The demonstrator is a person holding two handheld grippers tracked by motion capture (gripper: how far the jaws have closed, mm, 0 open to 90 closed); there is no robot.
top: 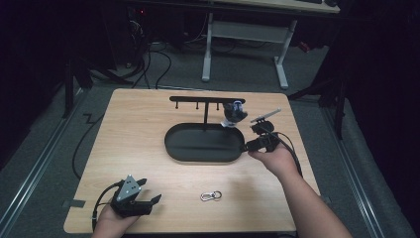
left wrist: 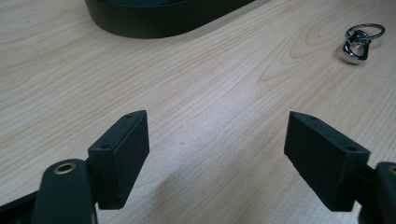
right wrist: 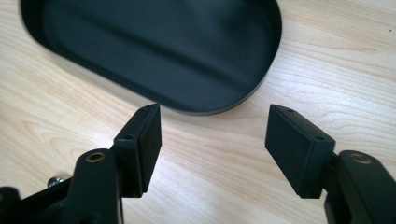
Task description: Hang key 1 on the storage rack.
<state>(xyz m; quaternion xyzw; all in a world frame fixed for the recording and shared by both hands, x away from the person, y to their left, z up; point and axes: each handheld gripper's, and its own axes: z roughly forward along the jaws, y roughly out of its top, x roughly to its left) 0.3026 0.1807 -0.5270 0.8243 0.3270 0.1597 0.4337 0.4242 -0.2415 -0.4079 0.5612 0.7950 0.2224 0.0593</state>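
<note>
A black oval tray lies at the table's middle, with a T-shaped hook rack rising from its back. A dark and blue object hangs at the rack's right end. A silver carabiner with a key ring lies on the wood in front of the tray. My left gripper rests open near the front left edge, the carabiner ahead to its right. My right gripper is open, just off the tray's right end, its jaws aimed at the rim. Both hold nothing.
The wooden table is bare to the left of the tray. Beyond its far edge stand a white desk frame and cables on the floor. Dark stands flank the table on both sides.
</note>
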